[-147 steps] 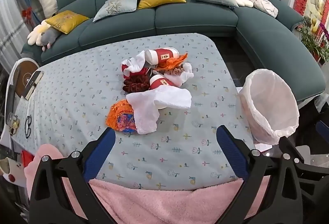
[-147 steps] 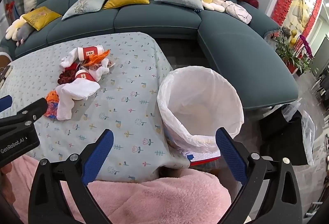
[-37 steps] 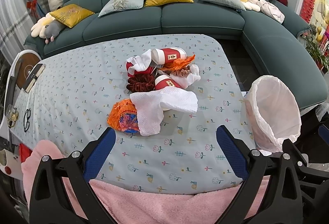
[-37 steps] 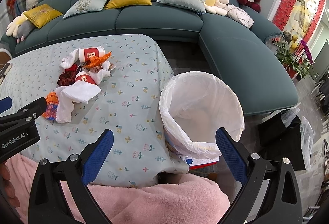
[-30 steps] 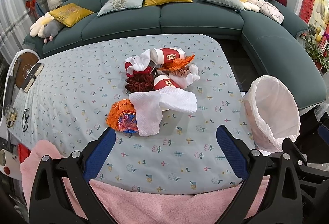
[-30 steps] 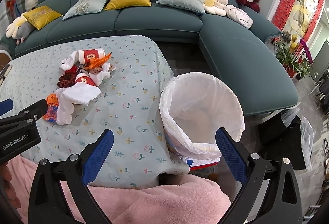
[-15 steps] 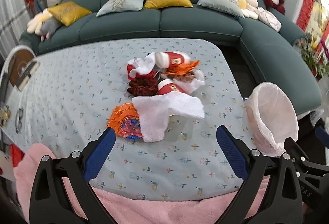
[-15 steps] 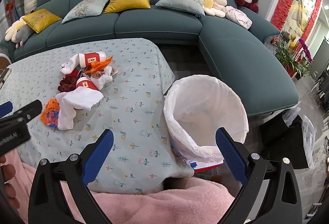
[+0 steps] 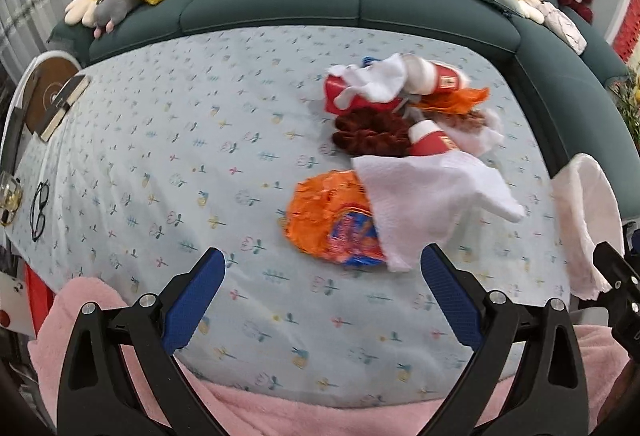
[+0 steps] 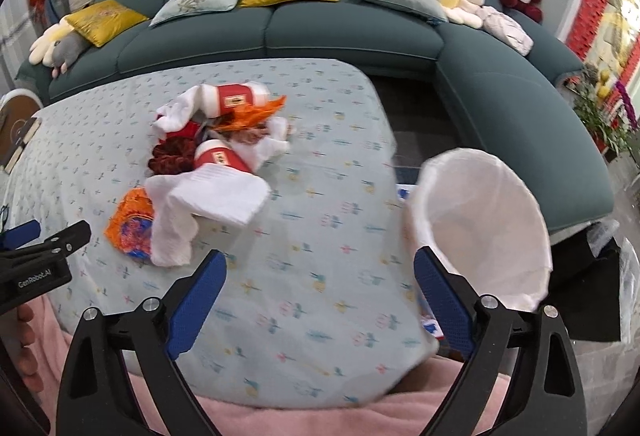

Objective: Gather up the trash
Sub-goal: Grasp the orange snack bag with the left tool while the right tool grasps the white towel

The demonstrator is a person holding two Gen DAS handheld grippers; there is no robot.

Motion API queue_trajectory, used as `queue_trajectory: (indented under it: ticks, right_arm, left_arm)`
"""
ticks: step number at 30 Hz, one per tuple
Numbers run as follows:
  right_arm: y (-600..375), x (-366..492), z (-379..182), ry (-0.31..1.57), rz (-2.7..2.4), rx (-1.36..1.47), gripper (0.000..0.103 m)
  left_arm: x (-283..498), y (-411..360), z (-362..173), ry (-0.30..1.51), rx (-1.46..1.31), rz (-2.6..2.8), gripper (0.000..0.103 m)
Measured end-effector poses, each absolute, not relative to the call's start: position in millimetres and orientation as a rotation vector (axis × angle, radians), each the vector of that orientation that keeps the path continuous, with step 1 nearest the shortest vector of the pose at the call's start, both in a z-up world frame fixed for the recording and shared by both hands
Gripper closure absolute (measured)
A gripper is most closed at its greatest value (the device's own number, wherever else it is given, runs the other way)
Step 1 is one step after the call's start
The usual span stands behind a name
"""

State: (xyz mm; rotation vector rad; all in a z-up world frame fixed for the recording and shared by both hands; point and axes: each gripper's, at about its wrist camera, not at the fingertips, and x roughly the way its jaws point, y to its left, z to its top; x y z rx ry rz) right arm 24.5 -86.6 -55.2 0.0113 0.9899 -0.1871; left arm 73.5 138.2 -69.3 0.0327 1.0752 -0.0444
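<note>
Readable text: one brand only.
"GenRobot.AI", white letters, on black body of left gripper, seen in right wrist view. Labels on red cups too blurred to read.

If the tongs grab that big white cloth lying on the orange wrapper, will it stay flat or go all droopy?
Probably droopy: the white cloth already lies in soft folds, sagging over the orange wrapper. It looks thin, so likely light. Lifting it may nudge the red paper cup tucked under its edge, which could roll.

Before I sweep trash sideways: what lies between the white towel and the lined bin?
Only bare flowered tablecloth lies between the white towel and the lined bin; the right wrist view shows it.
</note>
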Motion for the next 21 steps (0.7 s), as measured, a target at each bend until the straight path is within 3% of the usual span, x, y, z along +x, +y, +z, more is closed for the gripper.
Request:
queue_trajectory:
  ticks: [5, 8, 16, 20, 21]
  right_arm:
    - [-62.6, 49.1, -72.2, 1.019, -0.14, -0.005, 0.023]
    - [-47.1, 64.4, -86.2, 1.048, -0.114, -0.033, 0.035]
    - [-30.0, 91.6, -111.9, 1.11, -0.091, -0.034, 0.049]
    - [-25.9, 100.5, -116.4, 1.119, -0.082, -0.044, 0.058]
    - [-25.1, 102.3, -118.0, 1.124, -0.078, -0.044, 0.068]
  left_arm:
    - [86.5, 154.1, -82.7, 1.099, 0.019, -0.052, 0.009]
    - [93.8, 157.0, -90.8, 1.111, 0.02, -0.063, 0.01]
    - [116.8, 148.2, -116.6, 1.163, 0.018, -0.131, 0.02]
    - [127.8, 143.2, -131.2, 1.192, 0.01, -0.15, 0.032]
    - [129.3, 142.3, -134.1, 1.199, 0.01, -0.156, 0.041]
